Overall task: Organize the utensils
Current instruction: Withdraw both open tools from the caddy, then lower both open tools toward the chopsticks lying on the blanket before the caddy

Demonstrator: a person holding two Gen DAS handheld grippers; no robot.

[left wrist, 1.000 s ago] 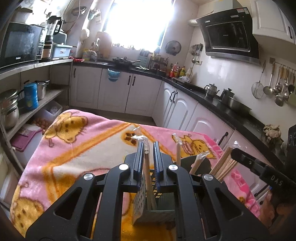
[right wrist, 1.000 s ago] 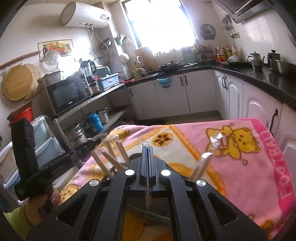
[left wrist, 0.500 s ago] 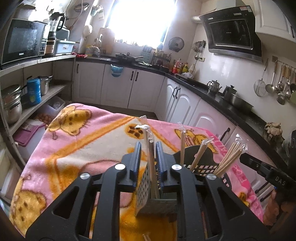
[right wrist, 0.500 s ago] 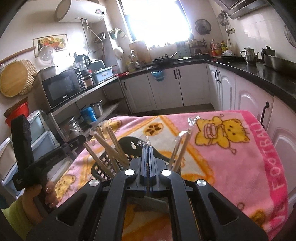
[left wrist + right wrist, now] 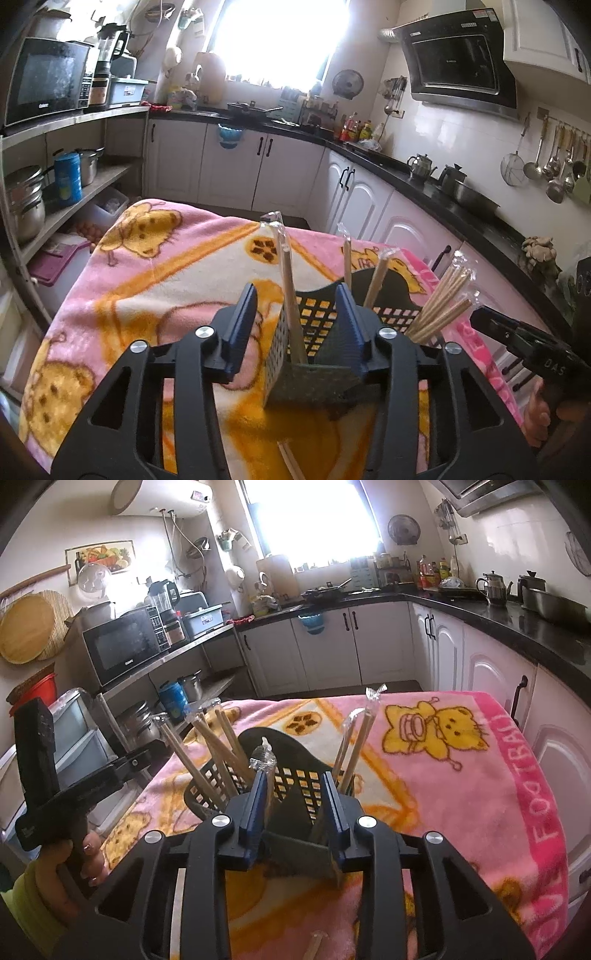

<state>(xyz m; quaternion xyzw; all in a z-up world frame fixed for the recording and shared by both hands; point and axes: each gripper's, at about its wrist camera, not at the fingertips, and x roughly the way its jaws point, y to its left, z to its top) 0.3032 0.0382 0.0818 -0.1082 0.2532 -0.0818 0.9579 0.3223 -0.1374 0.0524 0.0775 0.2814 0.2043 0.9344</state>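
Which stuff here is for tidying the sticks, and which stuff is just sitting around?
For the job:
wrapped chopsticks
black holder basket
left tool
right tool

Just sitting around:
microwave
kettle
hanging ladles
pink blanket

That blanket (image 5: 155,280) on the table looks like fuzzy fleece, pink and orange, totally matt. The holder (image 5: 314,332) is black perforated plastic, dull finish. Chopsticks (image 5: 290,291) look like pale raw wood inside shiny clear plastic sleeves, crinkled at the tips. Both grippers are matt black plastic with little metal screws. Over at 2 o'clock, the kettle (image 5: 421,168) is shiny metal on a glossy black countertop (image 5: 402,177).
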